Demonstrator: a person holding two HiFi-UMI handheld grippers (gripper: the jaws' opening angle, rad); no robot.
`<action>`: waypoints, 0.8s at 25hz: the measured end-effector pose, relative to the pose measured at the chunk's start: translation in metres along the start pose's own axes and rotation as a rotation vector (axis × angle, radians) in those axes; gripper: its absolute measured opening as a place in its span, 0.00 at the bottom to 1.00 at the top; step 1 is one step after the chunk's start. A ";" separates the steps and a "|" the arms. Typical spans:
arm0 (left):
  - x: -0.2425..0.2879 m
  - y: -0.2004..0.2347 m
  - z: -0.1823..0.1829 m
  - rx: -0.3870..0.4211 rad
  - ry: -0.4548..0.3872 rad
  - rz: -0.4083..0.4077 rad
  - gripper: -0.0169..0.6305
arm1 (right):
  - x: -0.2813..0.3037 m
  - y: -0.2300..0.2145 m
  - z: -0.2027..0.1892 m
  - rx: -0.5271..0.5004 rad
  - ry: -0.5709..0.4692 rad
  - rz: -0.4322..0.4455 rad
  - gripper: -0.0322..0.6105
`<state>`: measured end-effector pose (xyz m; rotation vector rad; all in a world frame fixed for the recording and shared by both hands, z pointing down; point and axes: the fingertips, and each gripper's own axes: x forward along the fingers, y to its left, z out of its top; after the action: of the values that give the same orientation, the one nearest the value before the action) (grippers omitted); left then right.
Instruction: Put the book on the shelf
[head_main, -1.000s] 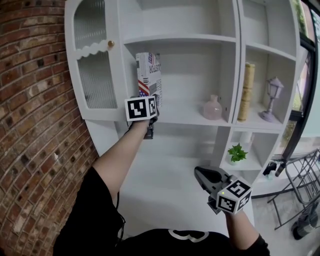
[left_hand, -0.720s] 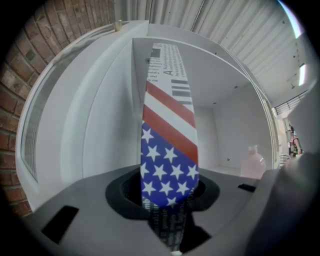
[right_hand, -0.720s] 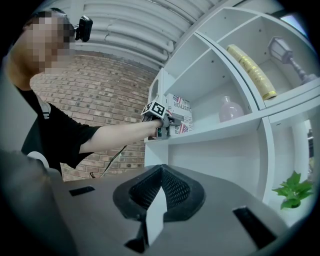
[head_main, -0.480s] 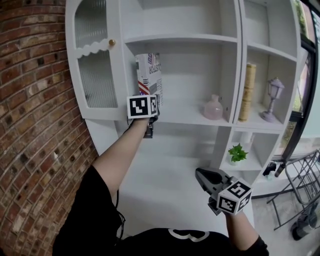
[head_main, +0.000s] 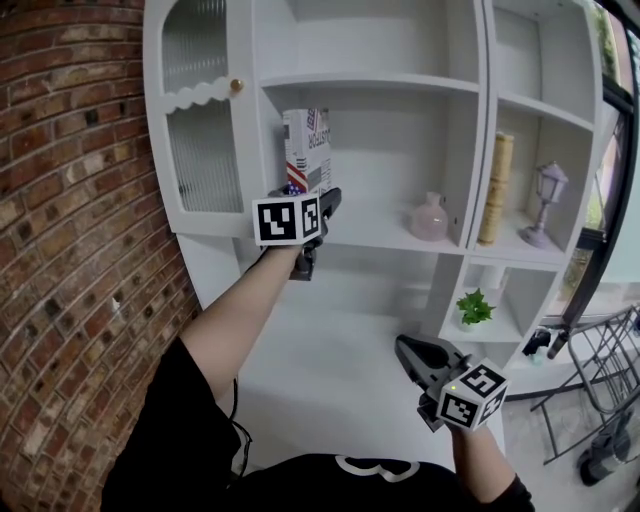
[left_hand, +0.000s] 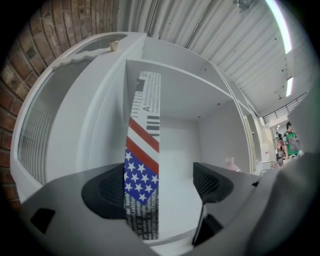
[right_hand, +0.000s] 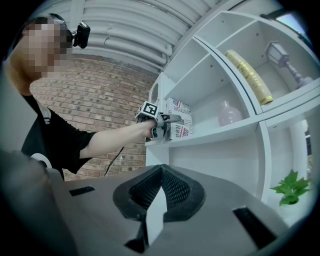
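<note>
The book, with a stars-and-stripes spine, stands upright at the left end of the white shelf. My left gripper is level at its lower part and its jaws have just been opening. In the left gripper view the book is between the spread jaws of the left gripper, close beside the left pad, while the right pad stands well clear of it. My right gripper hangs lower, in front of the shelf unit. Its pads meet with nothing between them. The right gripper view also shows the book.
A pink vase shares the book's shelf. To the right stand a tall yellowish book and a small lamp, with a green plant below. A ribbed-glass cabinet door and brick wall lie left; a metal rack right.
The left gripper's jaws have spread apart off the book, which stays standing on the shelf. The left hand shifted slightly right. The right gripper has kept still.
</note>
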<state>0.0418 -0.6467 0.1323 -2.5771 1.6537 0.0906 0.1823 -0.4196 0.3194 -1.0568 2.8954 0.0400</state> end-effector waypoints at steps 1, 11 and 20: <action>-0.005 -0.001 0.002 -0.002 -0.005 -0.006 0.64 | -0.002 0.001 0.001 0.001 -0.001 -0.002 0.05; -0.085 -0.039 0.002 -0.031 -0.061 -0.143 0.64 | -0.014 0.020 0.024 -0.011 -0.056 0.010 0.05; -0.178 -0.102 -0.045 -0.063 -0.037 -0.351 0.30 | -0.024 0.040 0.029 -0.003 -0.089 0.050 0.04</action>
<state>0.0606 -0.4479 0.1965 -2.8473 1.1806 0.1681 0.1758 -0.3722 0.2919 -0.9573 2.8419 0.0916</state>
